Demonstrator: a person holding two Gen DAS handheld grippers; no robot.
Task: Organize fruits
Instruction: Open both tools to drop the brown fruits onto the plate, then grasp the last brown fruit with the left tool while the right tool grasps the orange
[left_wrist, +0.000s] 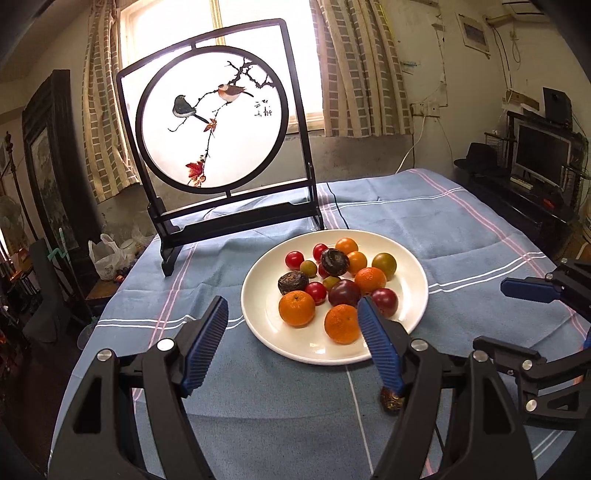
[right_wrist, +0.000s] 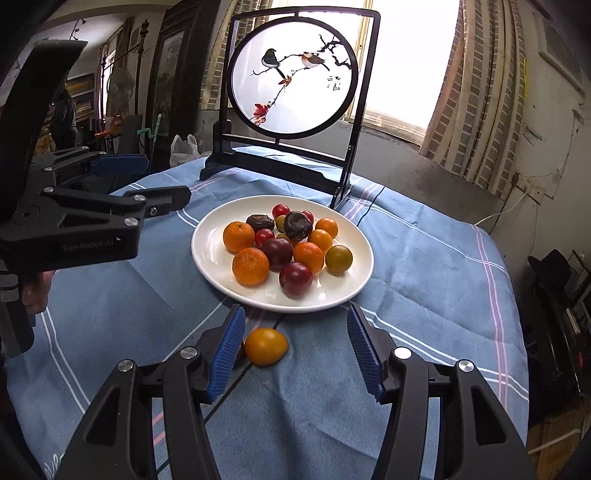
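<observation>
A white plate (left_wrist: 412, 295) (right_wrist: 207, 254) on the blue cloth holds several fruits: oranges (left_wrist: 296, 308), dark plums (left_wrist: 344, 292), red cherry tomatoes and dark wrinkled fruits. My left gripper (left_wrist: 291, 321) is open and empty, near the plate's front edge. A dark wrinkled fruit (left_wrist: 390, 400) lies on the cloth beside its right finger. My right gripper (right_wrist: 295, 332) is open and empty. A yellow-orange fruit (right_wrist: 266, 346) lies on the cloth between its fingers, close to the left one, with a dark fruit partly hidden behind that finger.
A black-framed bird-painting screen (left_wrist: 212, 122) (right_wrist: 295, 77) stands behind the plate. The table's edges fall off left and right. My right gripper shows at the right in the left wrist view (left_wrist: 532, 291). My left gripper shows at the left in the right wrist view (right_wrist: 92, 218).
</observation>
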